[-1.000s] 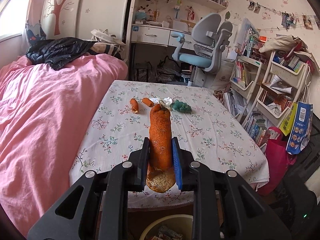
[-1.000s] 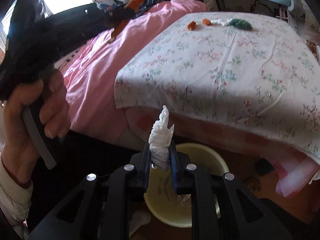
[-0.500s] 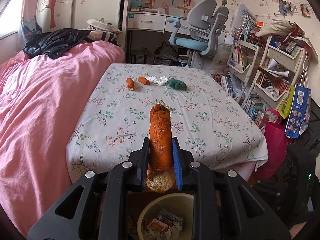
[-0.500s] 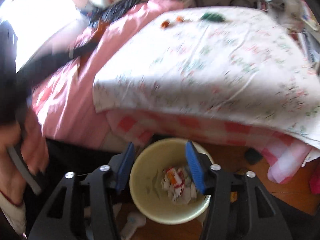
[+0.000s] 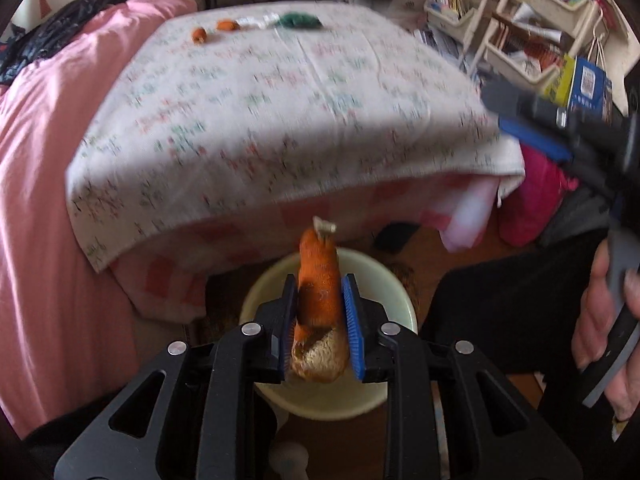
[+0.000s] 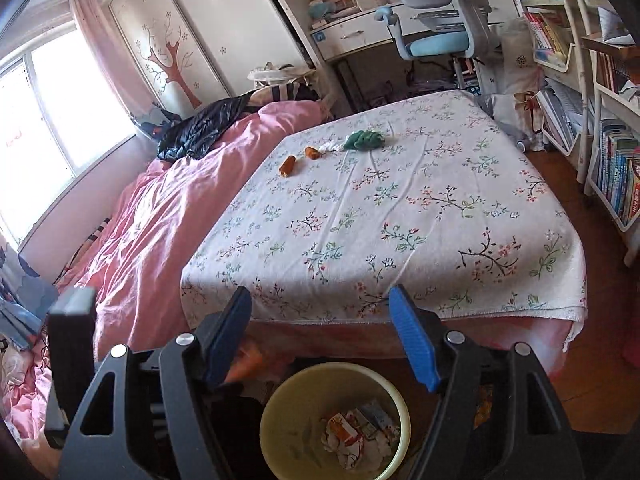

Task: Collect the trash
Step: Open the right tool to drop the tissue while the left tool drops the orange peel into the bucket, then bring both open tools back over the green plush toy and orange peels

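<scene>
An orange peel [image 5: 318,280] is pinched between the blue pads of the left hand-held gripper [image 5: 319,312], directly above a pale yellow bin [image 5: 400,300] that stands on the floor below the near edge of the desk [image 5: 280,112]. The jaws of this gripper have just been opening slightly, yet the peel is seen pressed between the pads. The bin's contents are hidden here by the peel and the gripper.

From the right wrist view, the inside of the bin [image 6: 288,412] is shown: crumpled white and printed wrappers [image 6: 356,436] lie at its bottom. The right hand-held gripper [image 6: 326,336] is spread wide with nothing between its pads, its jaws having just been opening. It is held over the near edge of the desk [image 6: 400,220], with the bin below it.

More trash is left near the far edge of the flowered desk cloth: two small orange scraps [image 6: 288,165], a white crumpled paper [image 6: 330,146] and a green crumpled piece [image 6: 364,140], lying in a row close together. In the left wrist view these pieces are blurred.

Only in the left wrist view is a hand [image 5: 604,320] seen at the right, wrapped around the grey handle of the right gripper. A pink blanket [image 6: 160,220] lies on the bed beside the desk's left edge.
</scene>
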Available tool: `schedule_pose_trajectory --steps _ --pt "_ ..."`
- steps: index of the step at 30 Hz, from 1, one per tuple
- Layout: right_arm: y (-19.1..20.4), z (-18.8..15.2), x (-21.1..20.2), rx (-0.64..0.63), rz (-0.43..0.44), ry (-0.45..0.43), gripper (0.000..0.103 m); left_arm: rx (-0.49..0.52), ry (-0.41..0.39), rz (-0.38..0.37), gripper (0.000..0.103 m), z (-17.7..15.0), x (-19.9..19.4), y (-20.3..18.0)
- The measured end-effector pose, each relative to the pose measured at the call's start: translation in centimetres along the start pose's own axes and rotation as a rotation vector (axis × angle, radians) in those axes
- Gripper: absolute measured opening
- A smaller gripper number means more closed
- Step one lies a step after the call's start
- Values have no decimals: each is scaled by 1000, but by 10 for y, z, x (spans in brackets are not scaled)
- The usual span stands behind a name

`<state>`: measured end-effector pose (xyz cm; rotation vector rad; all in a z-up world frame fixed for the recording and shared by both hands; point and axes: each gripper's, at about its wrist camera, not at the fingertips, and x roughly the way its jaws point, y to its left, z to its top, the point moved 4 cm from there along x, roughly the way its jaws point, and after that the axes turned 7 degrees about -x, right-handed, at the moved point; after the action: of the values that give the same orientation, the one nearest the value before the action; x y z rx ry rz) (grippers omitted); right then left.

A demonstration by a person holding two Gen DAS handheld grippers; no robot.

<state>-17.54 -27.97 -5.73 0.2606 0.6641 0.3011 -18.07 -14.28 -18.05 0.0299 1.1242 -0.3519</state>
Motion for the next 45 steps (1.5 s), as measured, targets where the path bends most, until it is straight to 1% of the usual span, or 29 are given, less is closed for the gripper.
schedule_pose_trajectory --steps 1,2,3,6,11,14,16,18,21,25,30,32,34,35,39,43,45 --pt "-1 1 -2 2 0 -3 69 11 26 0 28 -4 4 -2" --pt "-2 2 -3 5 1 -6 69 17 34 9 36 -7 6 -3" --pt "-3 3 -4 9 3 -9 69 20 33 18 45 -8 6 -4" --pt "-4 2 -9 15 4 -16 70 9 5 29 57 -9 2 -3" --pt "-4 1 -9 15 4 -18 71 -23 -48 40 61 -2 -6 2" --pt "-2 0 -9 11 4 -17 71 -35 -112 42 64 6 -16 6" --pt "0 4 -9 -6 0 -17 71 -42 -172 53 66 16 -26 10" --pt "4 12 -8 -36 0 -23 71 -64 -233 63 69 30 -38 15" --pt "8 33 -6 -89 -5 -43 73 -126 -311 82 72 52 -53 31" --pt "9 58 6 -158 -18 -53 74 -178 -376 127 72 83 -65 54" --pt "6 90 27 -175 -20 -33 74 -211 -420 154 72 123 -68 78" --pt "11 104 36 -235 -32 -42 74 -229 -428 156 72 141 -64 88" --pt "9 115 51 -311 -74 -41 74 -246 -435 163 72 157 -59 98" --pt "3 118 61 -315 -89 -27 74 -254 -437 165 72 166 -55 102" --pt "-29 123 96 -239 -107 33 74 -276 -442 173 72 199 -36 114" --pt "-37 135 117 -268 -137 47 74 -293 -438 174 72 233 -12 121" --pt "-43 142 129 -251 -136 53 74 -298 -436 173 72 248 0 123"
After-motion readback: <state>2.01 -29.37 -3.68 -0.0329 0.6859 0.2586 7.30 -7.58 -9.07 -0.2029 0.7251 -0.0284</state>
